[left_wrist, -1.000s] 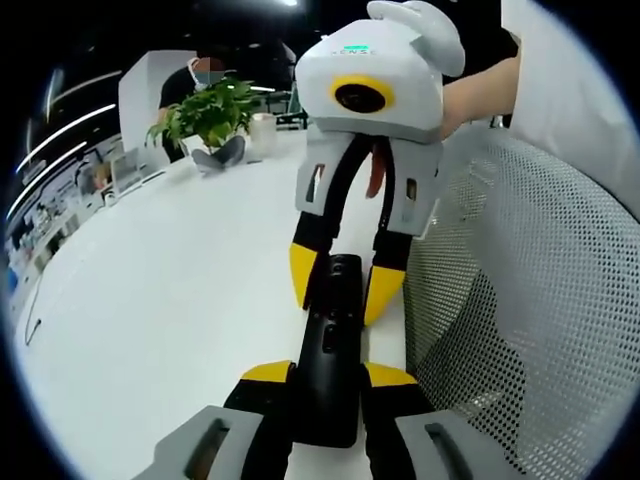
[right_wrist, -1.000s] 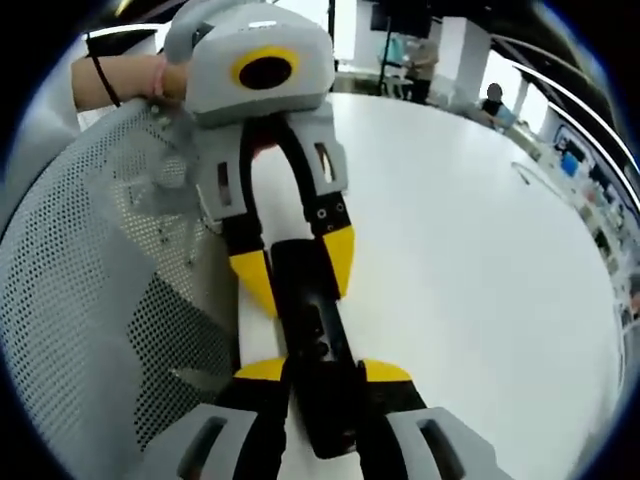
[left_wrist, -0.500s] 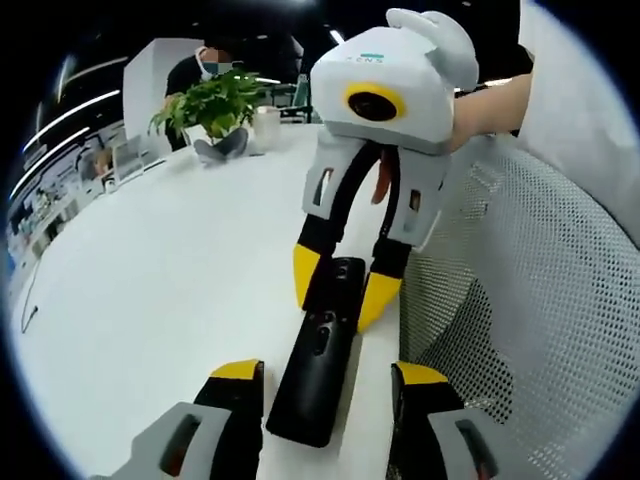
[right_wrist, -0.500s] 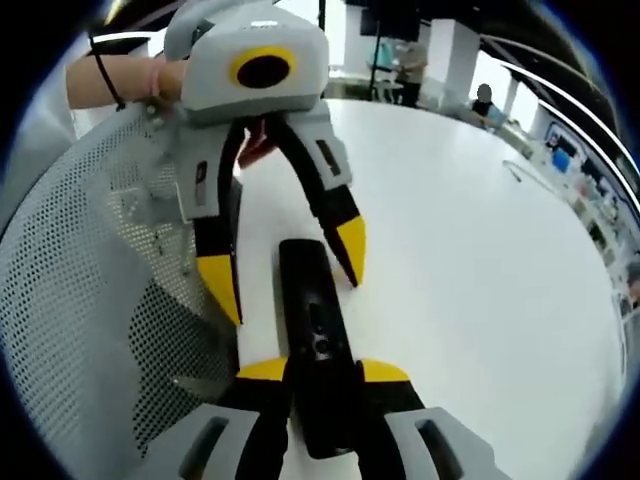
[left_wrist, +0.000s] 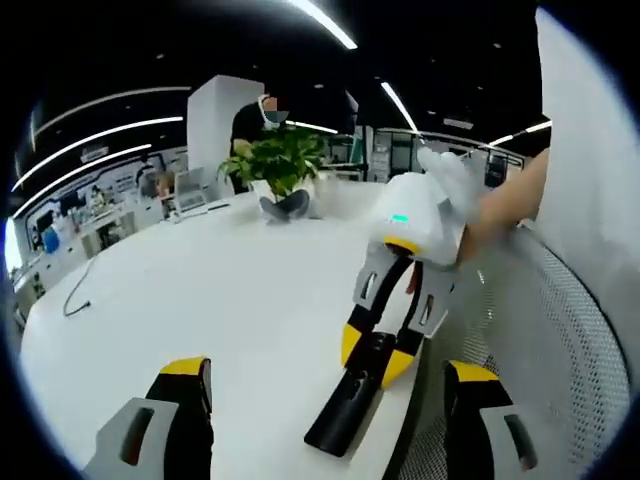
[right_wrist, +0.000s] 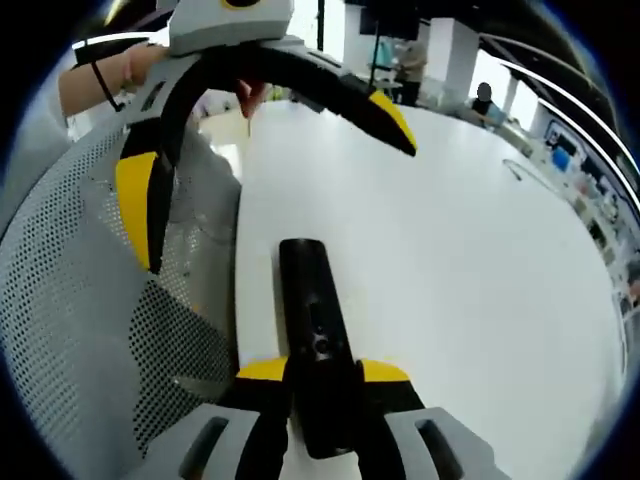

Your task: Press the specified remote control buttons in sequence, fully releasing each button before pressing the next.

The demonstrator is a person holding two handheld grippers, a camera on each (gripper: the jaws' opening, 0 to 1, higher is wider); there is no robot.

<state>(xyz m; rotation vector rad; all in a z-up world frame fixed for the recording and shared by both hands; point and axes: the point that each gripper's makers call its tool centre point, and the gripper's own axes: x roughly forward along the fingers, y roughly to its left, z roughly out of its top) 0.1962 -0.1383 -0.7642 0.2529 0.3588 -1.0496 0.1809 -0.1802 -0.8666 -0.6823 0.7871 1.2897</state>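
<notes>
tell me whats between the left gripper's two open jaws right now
In the left gripper view, the left gripper stands open; between its jaws lie bare white table and the near end of the black remote, held farther along by the right gripper.

Place: you are working in what looks like an open-plan office or showroom.
Table: a wide, rounded white table (left_wrist: 230,300) spreads before you.
Seat: a grey mesh chair back (right_wrist: 90,300) stands at the table's edge beside you.
Plant: a leafy green potted plant (left_wrist: 280,165) sits at the far side.
Ceiling: long white strip lights (left_wrist: 320,22) cross a dark ceiling.
Background: people (right_wrist: 412,62) stand among what may be desks and screens, too blurred to be sure.
</notes>
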